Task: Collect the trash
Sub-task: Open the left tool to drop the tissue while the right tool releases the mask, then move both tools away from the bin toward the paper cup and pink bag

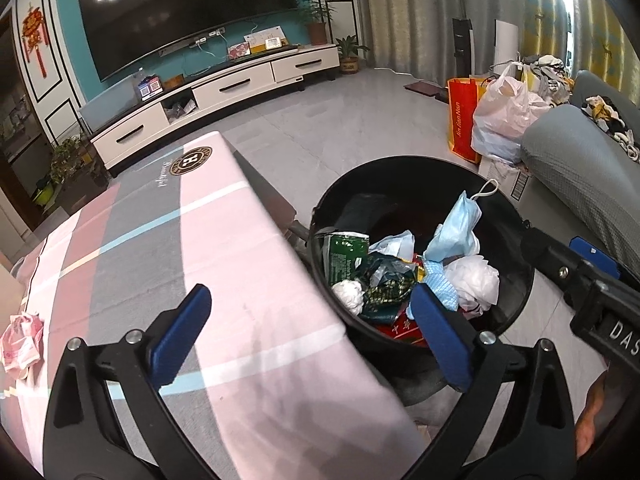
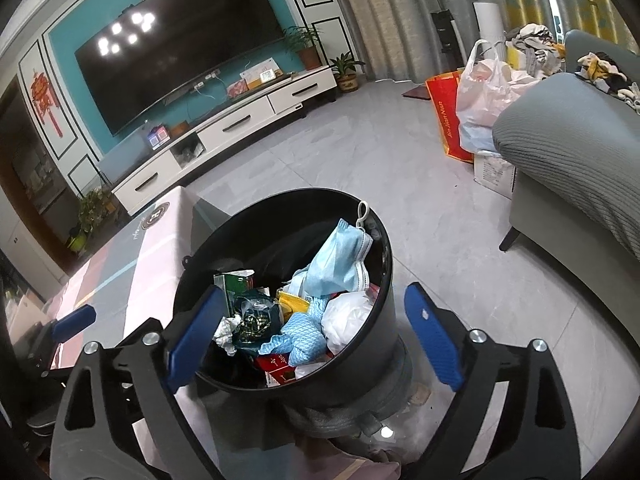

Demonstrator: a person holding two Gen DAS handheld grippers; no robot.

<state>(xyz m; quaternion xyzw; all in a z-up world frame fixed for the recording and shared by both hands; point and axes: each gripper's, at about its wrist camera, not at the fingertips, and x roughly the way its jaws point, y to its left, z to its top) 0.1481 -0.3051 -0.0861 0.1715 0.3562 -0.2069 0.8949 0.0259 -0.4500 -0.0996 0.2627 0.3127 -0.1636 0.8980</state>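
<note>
A black round trash bin (image 1: pixel 516 280) (image 2: pixel 384 304) stands on the floor beside the table. It holds a blue face mask (image 1: pixel 456 232) (image 2: pixel 340 264), a green packet (image 1: pixel 342 252) (image 2: pixel 234 286), white crumpled paper (image 1: pixel 474 280) (image 2: pixel 346 316) and other wrappers. My left gripper (image 1: pixel 316 336) is open and empty, over the table edge next to the bin. My right gripper (image 2: pixel 312 340) is open and empty, just above the bin's near rim. A crumpled pink wrapper (image 1: pixel 20 340) lies on the table at the far left.
The table has a pink and grey cloth (image 1: pixel 168 240). A grey sofa (image 2: pixel 568 160) stands to the right of the bin. A red bag (image 1: pixel 464 120) and a white plastic bag (image 1: pixel 504 116) sit on the floor beyond. A TV cabinet (image 1: pixel 224 92) lines the far wall.
</note>
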